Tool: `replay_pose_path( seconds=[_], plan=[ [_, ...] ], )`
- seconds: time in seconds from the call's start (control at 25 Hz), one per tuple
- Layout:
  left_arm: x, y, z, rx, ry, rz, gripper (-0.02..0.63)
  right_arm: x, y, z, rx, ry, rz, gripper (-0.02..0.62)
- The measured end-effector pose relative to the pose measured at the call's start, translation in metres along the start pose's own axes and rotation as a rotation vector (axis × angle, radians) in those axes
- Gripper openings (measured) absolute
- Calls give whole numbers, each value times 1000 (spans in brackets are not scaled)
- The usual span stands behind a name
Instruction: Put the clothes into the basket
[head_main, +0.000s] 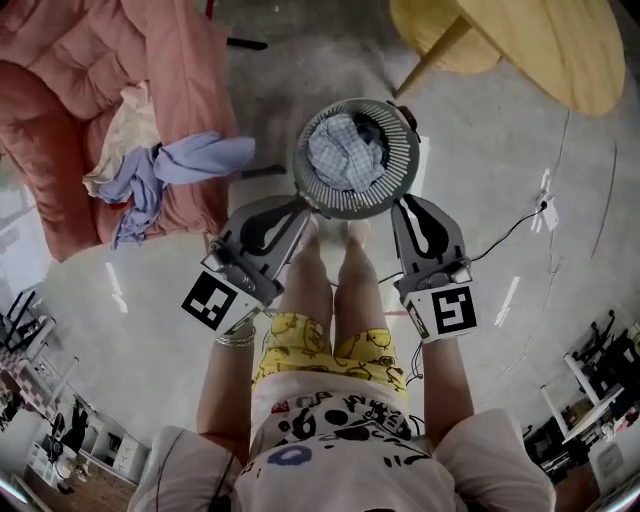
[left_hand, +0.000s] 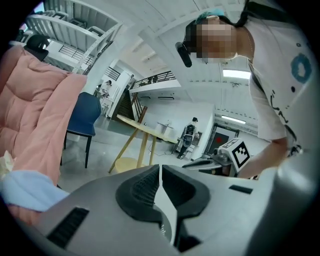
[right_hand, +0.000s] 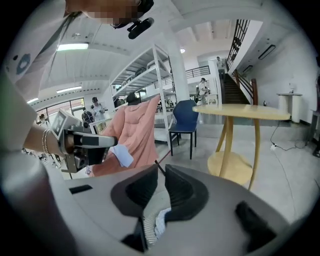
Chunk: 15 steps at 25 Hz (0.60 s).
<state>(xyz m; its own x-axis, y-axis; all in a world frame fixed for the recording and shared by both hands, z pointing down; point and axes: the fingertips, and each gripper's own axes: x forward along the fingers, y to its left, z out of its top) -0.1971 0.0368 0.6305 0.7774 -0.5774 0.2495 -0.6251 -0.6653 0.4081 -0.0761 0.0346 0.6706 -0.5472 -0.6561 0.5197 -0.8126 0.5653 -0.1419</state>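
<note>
A round grey slatted basket (head_main: 392, 160) hangs in front of me with a blue checked garment (head_main: 345, 150) and a dark piece inside. My left gripper (head_main: 303, 203) is shut on its near left rim, and my right gripper (head_main: 397, 203) is shut on its near right rim. In the left gripper view the jaws (left_hand: 160, 172) pinch a thin pale strip of rim (left_hand: 168, 212). In the right gripper view the jaws (right_hand: 161, 172) hold the thin rim, with slats (right_hand: 147, 229) and cloth (right_hand: 161, 220) below. A lavender-blue garment (head_main: 175, 165) and a cream one (head_main: 122, 140) lie on the pink sofa (head_main: 60, 70).
The sofa stands at the left, a yellow round wooden table (head_main: 540, 40) at the far right. A blue chair (right_hand: 186, 117) stands beyond the sofa. A cable and plug (head_main: 535, 212) lie on the grey floor at the right. My legs are right under the basket.
</note>
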Motion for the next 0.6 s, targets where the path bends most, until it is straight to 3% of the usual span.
replay_pose_path(
  seconds=[0.28, 0.6],
  plan=[
    [-4, -25, 78, 71, -24, -18, 26, -40, -3, 79, -23, -66, -10, 43],
    [-13, -45, 138, 150, -38, -21, 26, -72, 0, 148, -27, -146, -4, 40]
  ],
)
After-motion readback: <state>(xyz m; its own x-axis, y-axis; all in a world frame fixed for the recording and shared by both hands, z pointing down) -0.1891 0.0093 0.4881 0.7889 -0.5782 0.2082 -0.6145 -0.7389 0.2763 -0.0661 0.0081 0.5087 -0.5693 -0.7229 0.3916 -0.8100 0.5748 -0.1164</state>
